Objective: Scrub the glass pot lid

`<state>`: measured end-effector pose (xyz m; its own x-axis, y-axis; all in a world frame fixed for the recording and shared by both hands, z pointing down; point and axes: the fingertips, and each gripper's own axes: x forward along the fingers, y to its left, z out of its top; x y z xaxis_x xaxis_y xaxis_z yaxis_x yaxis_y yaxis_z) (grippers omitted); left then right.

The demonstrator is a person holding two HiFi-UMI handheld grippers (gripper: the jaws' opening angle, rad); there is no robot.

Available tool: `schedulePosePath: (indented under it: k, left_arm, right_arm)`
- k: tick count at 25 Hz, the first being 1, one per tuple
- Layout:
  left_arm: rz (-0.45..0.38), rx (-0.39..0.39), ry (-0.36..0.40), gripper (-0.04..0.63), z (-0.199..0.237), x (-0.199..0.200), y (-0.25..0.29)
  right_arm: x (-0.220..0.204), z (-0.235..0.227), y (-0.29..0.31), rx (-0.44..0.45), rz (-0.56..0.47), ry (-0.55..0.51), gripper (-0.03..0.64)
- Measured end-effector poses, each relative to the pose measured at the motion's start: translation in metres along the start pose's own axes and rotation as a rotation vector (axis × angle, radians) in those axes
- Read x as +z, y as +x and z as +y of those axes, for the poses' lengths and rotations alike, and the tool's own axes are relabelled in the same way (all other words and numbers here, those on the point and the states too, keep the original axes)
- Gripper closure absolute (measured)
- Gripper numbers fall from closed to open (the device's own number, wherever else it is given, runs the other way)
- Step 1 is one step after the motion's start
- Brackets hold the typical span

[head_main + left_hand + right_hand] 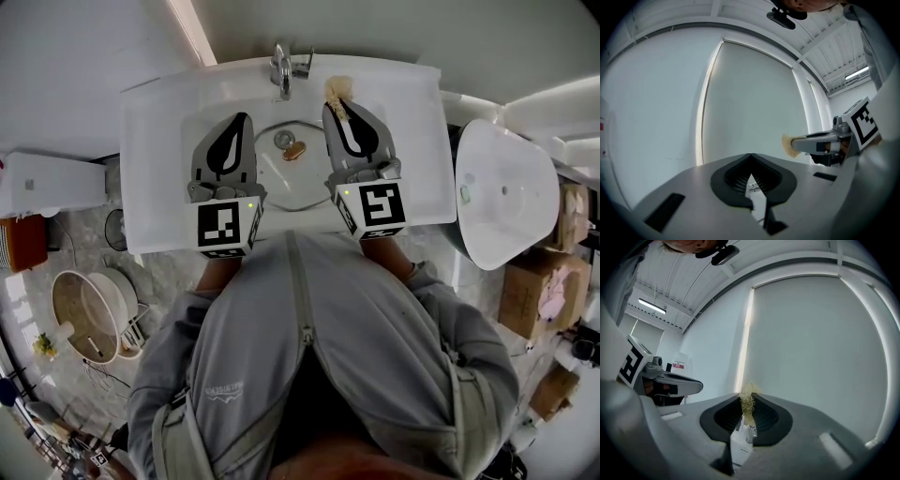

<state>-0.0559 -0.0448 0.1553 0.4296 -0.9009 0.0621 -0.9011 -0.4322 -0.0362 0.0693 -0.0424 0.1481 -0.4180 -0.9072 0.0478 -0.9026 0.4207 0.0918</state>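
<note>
Hand-held grippers, two: left [244, 118], right [331, 108]; one scrubber [337, 91]; one lid [291, 183]

Bright, even indoor light; white washbasin [155, 141] nearly overexposed. Strong fisheye curvature and dark vignetting at all edges. Fluorescent tube [857, 74] glows at 2 o'clock in left gripper view; vertical light strip [744, 343] flares in right gripper view.

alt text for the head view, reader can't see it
A person in grey stands at a white sink, holding both tools above a glass lid in the basin. The right tool is shut on a tan scrubber; the left tool is shut, empty.
</note>
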Motion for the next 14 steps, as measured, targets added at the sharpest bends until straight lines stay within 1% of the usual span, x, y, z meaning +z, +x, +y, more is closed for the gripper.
schedulePosePath:
  k: [6,14]
  left_arm:
    - [0.020,-0.006,0.007,0.589,-0.009,-0.006,-0.002]
    - [0.014,-0.014,0.019,0.589,-0.025,-0.008,0.006]
  right_arm:
    - [-0.003,-0.001,-0.004,0.015,0.002,-0.002,0.565]
    - [-0.008,-0.008,-0.005,0.039,-0.004,0.001,0.565]
